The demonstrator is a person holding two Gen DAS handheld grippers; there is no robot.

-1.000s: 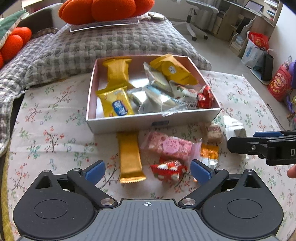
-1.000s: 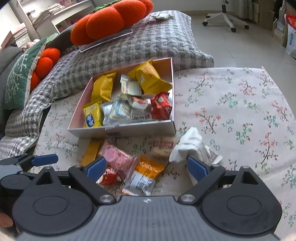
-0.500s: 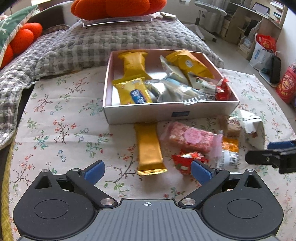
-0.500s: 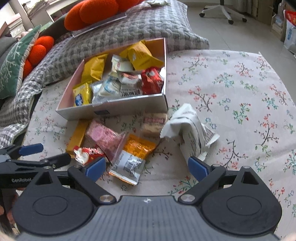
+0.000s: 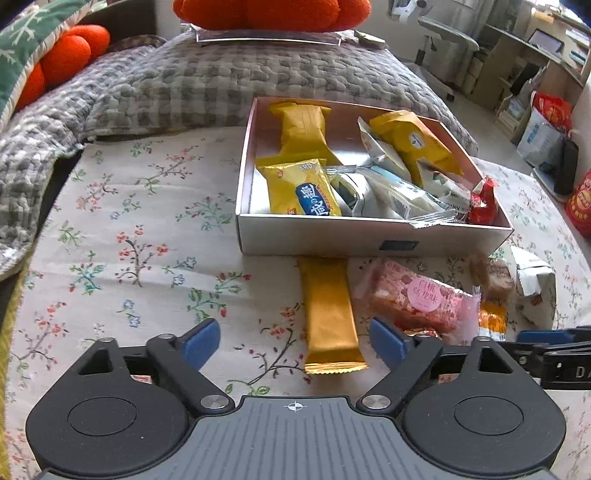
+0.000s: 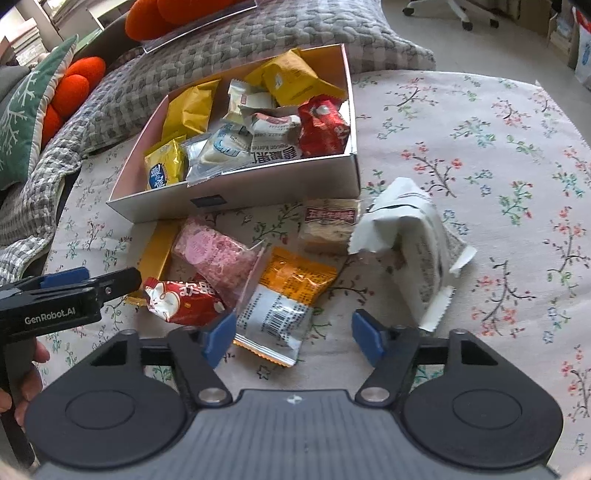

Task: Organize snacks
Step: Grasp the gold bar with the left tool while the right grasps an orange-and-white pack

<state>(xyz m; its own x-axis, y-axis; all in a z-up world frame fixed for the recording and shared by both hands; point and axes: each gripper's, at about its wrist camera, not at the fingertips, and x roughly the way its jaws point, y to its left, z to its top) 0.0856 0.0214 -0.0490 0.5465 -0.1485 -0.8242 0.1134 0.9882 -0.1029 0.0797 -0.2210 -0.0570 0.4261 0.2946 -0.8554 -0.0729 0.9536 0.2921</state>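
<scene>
A silver box (image 5: 332, 236) (image 6: 280, 184) holds several wrapped snacks. Loose snacks lie in front of it: a gold bar (image 5: 328, 314), a pink pack (image 5: 417, 299) (image 6: 218, 254), a red pack (image 6: 184, 301), an orange-and-white pack (image 6: 284, 299), a beige bar (image 6: 328, 221) and a white pack (image 6: 413, 236). My left gripper (image 5: 295, 341) is open and empty, with the gold bar's near end between its fingers. My right gripper (image 6: 293, 334) is open and empty over the orange-and-white pack.
The flowered cloth (image 5: 129, 240) covers the table. A grey checked quilt (image 5: 207, 81) with orange cushions (image 5: 269, 11) lies behind the box. A green pillow (image 6: 22, 110) is at the left. An office chair (image 5: 443, 33) and bags (image 5: 543, 125) stand at the right.
Both grippers have moved forward and lower toward the loose snacks. The left one has shifted left so the gold bar lies between its fingers. Nothing has been grasped.
</scene>
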